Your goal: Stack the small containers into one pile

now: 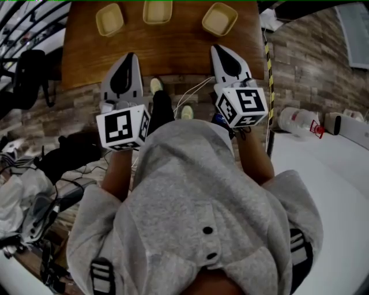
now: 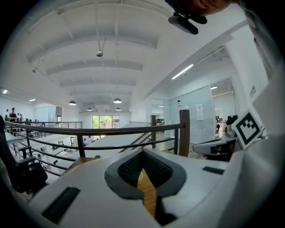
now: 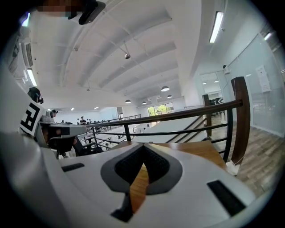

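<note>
Nearest to us we are seeing the grey sweater [image 1: 190, 201] of the person, which is filling the lower half of the head view. Out of it the two arms are reaching toward 12 o'clock, each one carrying a tool. The left gripper [image 1: 130, 57] is pointing to 11 o'clock and the right gripper [image 1: 217, 50] to 1 o'clock. Both tips are showing above the near part of the wooden table [image 1: 173, 52].

In the left gripper view the jaws are standing pressed together at the tip, with nothing between them. Only a strip of the table wood is showing through the slit behind the tip. In the right gripper view we are finding the same: jaws closed and holding nothing.

The three small containers are lying in a row at the far side of the table, well apart from each other and from the tools. The left container [image 1: 109, 19] is at 11 o'clock, the middle container [image 1: 157, 11] at 12 o'clock and the right container [image 1: 219, 18] at 1 o'clock. None is sitting in another yet, so we are judging that the stacking is only beginning.

They are looking like shallow square cups of thin, pale yellow plastic. So we are expecting them to be light, a little bendable and ready to slide on the smooth wood. We are thinking that the best hold is on one side wall, with one jaw inside the rim and one outside, pressing gently, and for this the jaws are needing to open first.
</note>
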The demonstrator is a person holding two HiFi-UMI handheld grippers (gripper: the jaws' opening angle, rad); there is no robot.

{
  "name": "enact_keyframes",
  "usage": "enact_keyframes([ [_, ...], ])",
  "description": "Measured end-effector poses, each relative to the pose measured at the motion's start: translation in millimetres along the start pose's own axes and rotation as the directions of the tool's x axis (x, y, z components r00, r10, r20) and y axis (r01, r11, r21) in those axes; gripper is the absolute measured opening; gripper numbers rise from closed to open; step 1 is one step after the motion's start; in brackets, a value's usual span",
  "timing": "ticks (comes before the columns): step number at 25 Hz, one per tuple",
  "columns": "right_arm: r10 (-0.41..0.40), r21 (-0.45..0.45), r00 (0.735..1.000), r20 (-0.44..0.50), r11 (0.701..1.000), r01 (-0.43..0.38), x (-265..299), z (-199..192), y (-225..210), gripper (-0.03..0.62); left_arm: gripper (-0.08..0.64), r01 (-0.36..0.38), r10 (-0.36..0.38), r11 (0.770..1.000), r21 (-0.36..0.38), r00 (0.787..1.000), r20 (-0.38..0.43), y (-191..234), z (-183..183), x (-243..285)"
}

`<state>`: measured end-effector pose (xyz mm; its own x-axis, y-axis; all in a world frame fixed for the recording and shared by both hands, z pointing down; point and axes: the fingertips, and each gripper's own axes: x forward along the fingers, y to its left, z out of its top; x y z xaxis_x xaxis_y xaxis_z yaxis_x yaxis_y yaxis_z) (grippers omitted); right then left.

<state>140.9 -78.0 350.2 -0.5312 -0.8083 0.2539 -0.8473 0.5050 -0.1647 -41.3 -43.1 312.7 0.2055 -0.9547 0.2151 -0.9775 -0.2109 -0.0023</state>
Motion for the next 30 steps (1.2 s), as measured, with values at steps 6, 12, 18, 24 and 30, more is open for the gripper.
enact_keyframes([
  [6,-0.019,-0.024,1.000,-0.003,1.000,0.019,19,-3,-7,0.009,0.011,0.015,-0.015,1.000,-0.004,1.000,0.004,9,-7,18],
  [12,-0.032,-0.061,0.999,-0.012,0.998,0.031,51,6,-19,0.009,0.011,0.030,-0.030,0.999,-0.012,1.000,0.007,23,-3,51],
  [18,-0.067,-0.045,0.996,-0.051,0.997,0.065,111,31,-24,0.009,0.011,0.066,-0.066,0.998,-0.022,0.998,0.001,66,22,101],
  [24,-0.128,-0.071,0.986,-0.105,0.990,0.121,135,24,-49,0.009,0.011,0.089,-0.089,0.996,-0.024,0.996,-0.002,84,25,126],
  [30,-0.158,-0.132,0.958,-0.239,0.983,0.129,160,-6,-69,0.011,0.011,0.103,-0.104,0.994,-0.032,0.995,-0.010,103,25,146],
])
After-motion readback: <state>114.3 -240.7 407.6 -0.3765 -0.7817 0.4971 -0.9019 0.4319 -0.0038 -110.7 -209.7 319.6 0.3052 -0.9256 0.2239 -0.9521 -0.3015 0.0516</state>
